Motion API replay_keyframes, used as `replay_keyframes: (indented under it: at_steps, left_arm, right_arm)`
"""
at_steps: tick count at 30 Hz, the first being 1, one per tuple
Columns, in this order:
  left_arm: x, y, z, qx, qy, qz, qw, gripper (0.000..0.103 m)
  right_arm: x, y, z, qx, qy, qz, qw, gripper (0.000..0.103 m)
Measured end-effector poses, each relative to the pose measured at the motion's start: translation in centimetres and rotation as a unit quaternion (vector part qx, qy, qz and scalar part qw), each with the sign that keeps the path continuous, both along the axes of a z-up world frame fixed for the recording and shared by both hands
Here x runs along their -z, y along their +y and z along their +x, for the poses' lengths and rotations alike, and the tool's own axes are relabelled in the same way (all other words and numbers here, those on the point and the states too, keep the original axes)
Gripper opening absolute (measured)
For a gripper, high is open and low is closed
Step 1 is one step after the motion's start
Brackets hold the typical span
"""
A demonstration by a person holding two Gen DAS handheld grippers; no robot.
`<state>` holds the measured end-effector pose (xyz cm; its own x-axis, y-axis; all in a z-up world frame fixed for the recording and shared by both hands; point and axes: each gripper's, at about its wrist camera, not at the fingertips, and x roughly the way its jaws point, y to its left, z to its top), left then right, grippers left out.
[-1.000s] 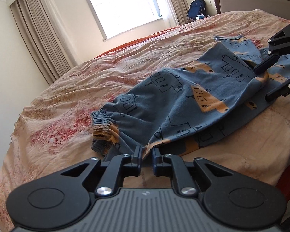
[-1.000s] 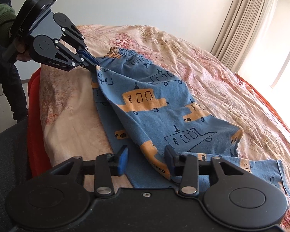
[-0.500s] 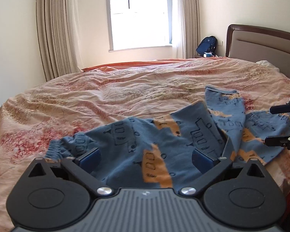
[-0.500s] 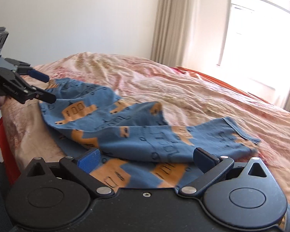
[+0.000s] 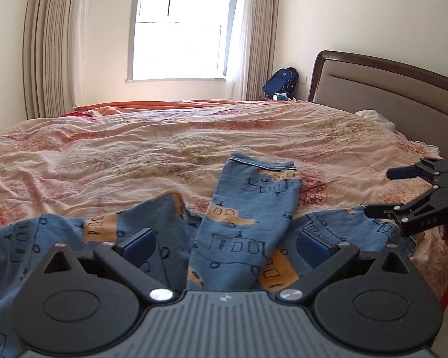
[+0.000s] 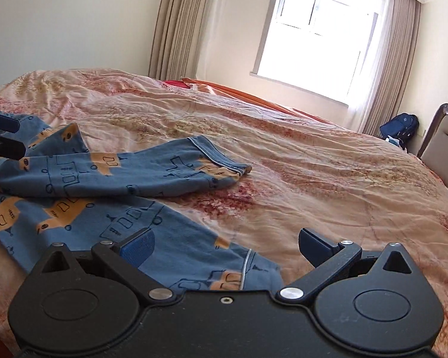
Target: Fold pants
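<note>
Both hand-held grippers [image 5: 225, 240] [image 6: 225, 244] spread, empty — pants [image 5: 239, 238] rumpled on bedspread [image 5: 134, 149], backpack [image 5: 280, 82] beyond.

The pants [image 5: 242, 232] are soft, matt knit cloth, lying in loose folds on the bedspread [image 5: 134, 155], a thin, crinkled woven fabric. The left gripper [image 5: 225, 246] looks like matt black plastic with shiny metal pivot pins, and the headboard [image 5: 382, 89] pairs glossy dark wood with smooth padded upholstery.

pants [image 5: 242, 226] on bed [image 5: 134, 155] (backpack [image 5: 282, 81] behind)
</note>
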<state>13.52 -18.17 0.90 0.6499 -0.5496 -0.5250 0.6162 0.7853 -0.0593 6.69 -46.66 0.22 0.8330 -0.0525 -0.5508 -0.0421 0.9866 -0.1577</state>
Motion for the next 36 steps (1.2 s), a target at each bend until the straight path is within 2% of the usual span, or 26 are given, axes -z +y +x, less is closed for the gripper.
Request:
replay_keyframes:
  at_steps: [3, 8, 14, 16, 19, 22, 26, 27, 28, 29, 30, 32, 34, 36]
  left_arm:
    - [0.6, -1.6, 0.4, 0.009, 0.003, 0.009, 0.9999, 0.102]
    - [1.4, -2.6, 2.2, -0.015, 0.043, 0.029, 0.9985, 0.101]
    - [1.5, -1.6, 4.2, -0.047, 0.095, 0.024, 0.9941, 0.086]
    - [1.7, -1.3, 5.0, -0.064, 0.115, 0.029, 0.9908, 0.071]
    - [2.1, -0.7, 5.9, -0.082, 0.142, 0.025, 0.9861, 0.055]
    - [2.1, -0.3, 6.2, -0.081, 0.154, 0.017, 0.9845, 0.05]
    - [2.1, -0.4, 6.4, -0.075, 0.166, 0.011, 0.9833, 0.049]
    - [2.1, -0.6, 6.5, -0.073, 0.168, 0.012, 0.983, 0.042]
    - [2.1, -0.7, 6.5, -0.073, 0.17, 0.013, 0.9826, 0.028]
    - [2.2, -0.7, 6.6, -0.074, 0.175, 0.014, 0.9817, 0.02]
    - [2.2, -0.8, 6.7, -0.077, 0.178, 0.014, 0.9809, 0.011]
    - [2.0, -0.7, 6.6, -0.082, 0.181, 0.012, 0.98, 0.005]
    - [1.5, -0.5, 6.3, -0.082, 0.175, 0.01, 0.9811, 0.0]
    - [0.8, -0.3, 5.8, -0.081, 0.161, 0.004, 0.9836, 0.0]
  right_arm:
    - [-0.4, -1.1, 3.8, -0.025, 0.013, 0.031, 0.999, 0.102]
    - [-1.0, -1.3, 10.7, -0.037, 0.045, 0.117, 0.991, 0.102]
    - [-1.6, 1.7, 17.8, -0.047, 0.093, 0.191, 0.976, 0.102]
    - [-1.7, 2.8, 19.7, -0.031, 0.105, 0.19, 0.976, 0.102]
    - [-1.5, 3.8, 22.3, 0.008, 0.12, 0.204, 0.972, 0.084]
    - [-1.0, 4.0, 24.4, 0.057, 0.138, 0.22, 0.964, 0.071]
    - [0.6, 4.1, 26.2, 0.105, 0.172, 0.228, 0.953, 0.065]
    - [1.1, 4.4, 26.5, 0.114, 0.181, 0.222, 0.951, 0.064]
    - [1.5, 4.8, 26.7, 0.122, 0.186, 0.206, 0.953, 0.057]
    - [1.9, 5.2, 26.8, 0.131, 0.19, 0.185, 0.955, 0.042]
    - [2.1, 5.3, 26.7, 0.138, 0.19, 0.176, 0.956, 0.036]
    - [2.1, 4.9, 26.1, 0.14, 0.181, 0.194, 0.954, 0.014]
    - [1.6, 4.4, 25.3, 0.143, 0.17, 0.21, 0.952, 0.004]
    - [0.4, 3.7, 24.0, 0.141, 0.149, 0.224, 0.953, 0.002]
